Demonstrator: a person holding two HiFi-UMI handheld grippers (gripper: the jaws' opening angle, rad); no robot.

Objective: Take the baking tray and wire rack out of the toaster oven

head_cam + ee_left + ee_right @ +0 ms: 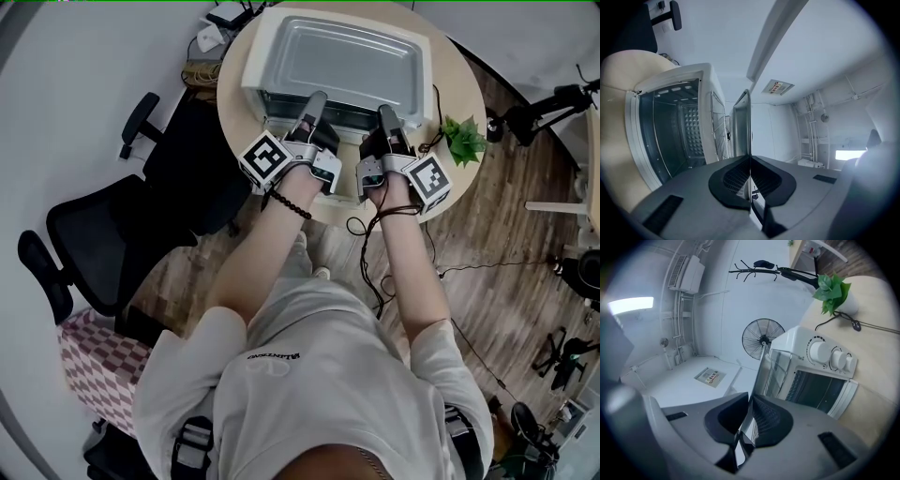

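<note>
In the head view the silver baking tray [342, 58] lies level and hides most of the white toaster oven [255, 86] on the round table [464, 89]. My left gripper [314, 105] and right gripper [386, 117] both reach to its near edge. The left gripper view shows the tray [742, 126] edge-on, with my left gripper [750, 180] shut on its rim. The wire rack [719, 131] lies against the tray, and beside it the oven [670, 122] stands open. My right gripper [749, 420] is shut on the tray [761, 376] too, next to the rack [780, 376] and oven [820, 362].
A small potted plant [461, 139] and a cable sit on the table right of the oven. A black office chair [103, 234] stands at the left. Cables and a power strip [202, 70] lie behind the table. A standing fan [762, 339] is beyond the oven.
</note>
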